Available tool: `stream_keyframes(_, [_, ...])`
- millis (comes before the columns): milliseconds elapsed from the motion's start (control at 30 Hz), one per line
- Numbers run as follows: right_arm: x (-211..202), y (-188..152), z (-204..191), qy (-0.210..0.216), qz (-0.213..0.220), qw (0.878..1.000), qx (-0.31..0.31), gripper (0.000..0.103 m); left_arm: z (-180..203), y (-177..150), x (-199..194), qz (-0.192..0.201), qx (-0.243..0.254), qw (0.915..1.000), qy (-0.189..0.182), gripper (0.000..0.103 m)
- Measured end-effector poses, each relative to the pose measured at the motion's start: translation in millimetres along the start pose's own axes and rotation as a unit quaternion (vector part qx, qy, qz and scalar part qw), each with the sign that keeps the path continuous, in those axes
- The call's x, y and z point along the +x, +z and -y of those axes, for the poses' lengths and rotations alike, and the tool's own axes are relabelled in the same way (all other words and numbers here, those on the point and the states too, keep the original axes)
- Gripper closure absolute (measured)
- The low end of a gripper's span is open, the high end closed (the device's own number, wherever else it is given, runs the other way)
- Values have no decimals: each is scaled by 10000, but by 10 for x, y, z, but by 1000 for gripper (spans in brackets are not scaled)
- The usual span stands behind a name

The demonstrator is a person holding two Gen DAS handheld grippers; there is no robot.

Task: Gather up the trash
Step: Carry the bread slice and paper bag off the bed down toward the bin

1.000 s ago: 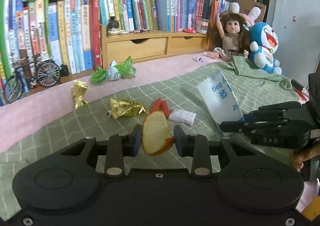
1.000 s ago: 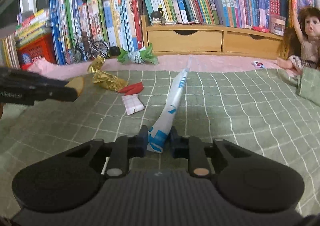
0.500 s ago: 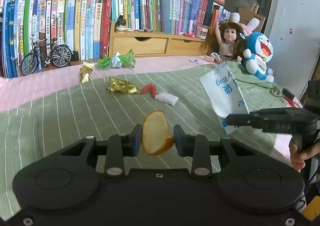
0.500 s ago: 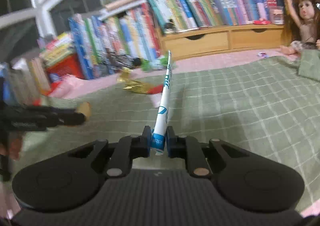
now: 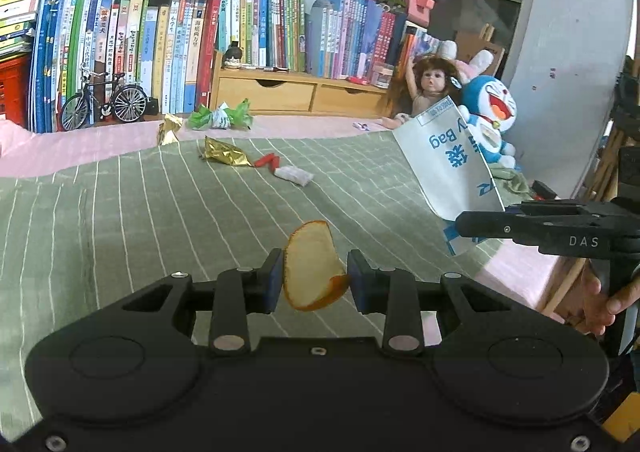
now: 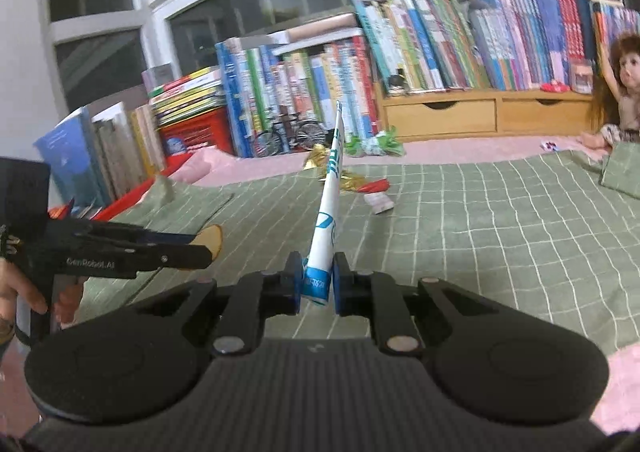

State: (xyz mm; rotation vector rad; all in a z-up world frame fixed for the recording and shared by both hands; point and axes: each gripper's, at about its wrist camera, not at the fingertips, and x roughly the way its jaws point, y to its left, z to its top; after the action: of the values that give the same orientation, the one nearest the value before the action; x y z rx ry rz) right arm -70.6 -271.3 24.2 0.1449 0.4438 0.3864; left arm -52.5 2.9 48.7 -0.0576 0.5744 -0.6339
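Here, left gripper (image 5: 314, 280) clamping peel (image 5: 312, 268), right gripper (image 6: 316, 278) pinching bag (image 6: 326, 219)

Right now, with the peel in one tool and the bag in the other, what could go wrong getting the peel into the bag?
1. The right tool pinches the bag flat at one end, so its mouth looks closed; the peel may have no way in.
2. The left tool holds the curved peel only by its edges; it might slip out over the blanket.
3. The bag stands up from one pinched end and may flop.
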Motion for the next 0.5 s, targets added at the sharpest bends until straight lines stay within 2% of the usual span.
stream_keyframes(500, [-623,-525,-355,126,-210,9997,-9,85,386,-587,-651,-27,-143,9999,-76,71])
